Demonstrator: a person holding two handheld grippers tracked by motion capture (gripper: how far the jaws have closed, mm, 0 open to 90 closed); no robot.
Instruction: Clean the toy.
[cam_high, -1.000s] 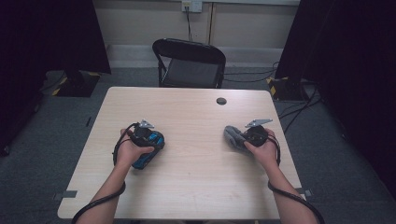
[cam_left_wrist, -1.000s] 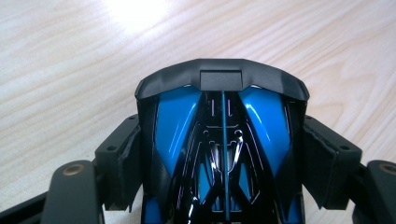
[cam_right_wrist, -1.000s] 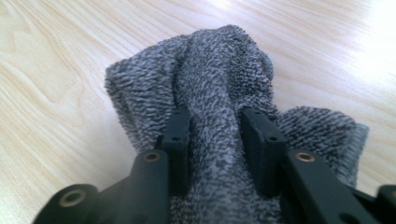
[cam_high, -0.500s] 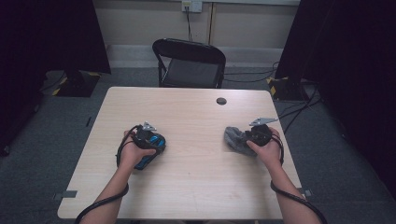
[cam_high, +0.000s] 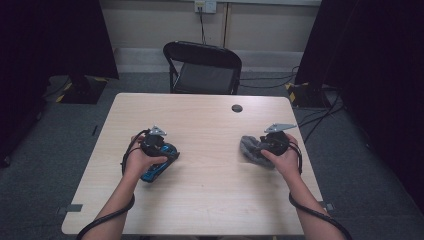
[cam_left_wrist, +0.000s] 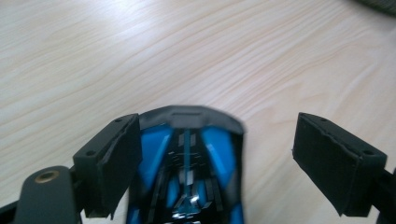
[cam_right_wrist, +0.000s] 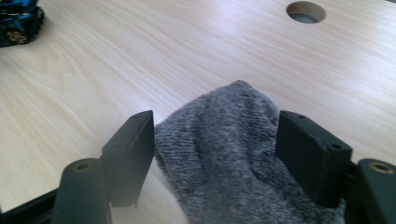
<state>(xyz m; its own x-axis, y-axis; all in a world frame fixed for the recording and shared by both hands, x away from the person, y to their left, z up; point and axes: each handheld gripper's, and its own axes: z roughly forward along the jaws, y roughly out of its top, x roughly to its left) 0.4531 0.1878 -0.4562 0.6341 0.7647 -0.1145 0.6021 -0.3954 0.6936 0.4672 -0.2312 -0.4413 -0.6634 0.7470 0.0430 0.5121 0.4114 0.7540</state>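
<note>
- Left gripper is spreading wider, straddling a blue toy car, one pad clear.
- Right gripper is opening around a grey sock.
- Table hole is lying beyond.

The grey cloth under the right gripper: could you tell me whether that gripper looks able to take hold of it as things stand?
Probably yes: the grey cloth already lies between the right gripper's open jaws, with nothing in the way.

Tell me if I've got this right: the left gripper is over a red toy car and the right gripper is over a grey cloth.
Not quite: the toy car is blue and black, not red, as the left gripper view shows. The rest holds: the right gripper is over the grey cloth.
</note>
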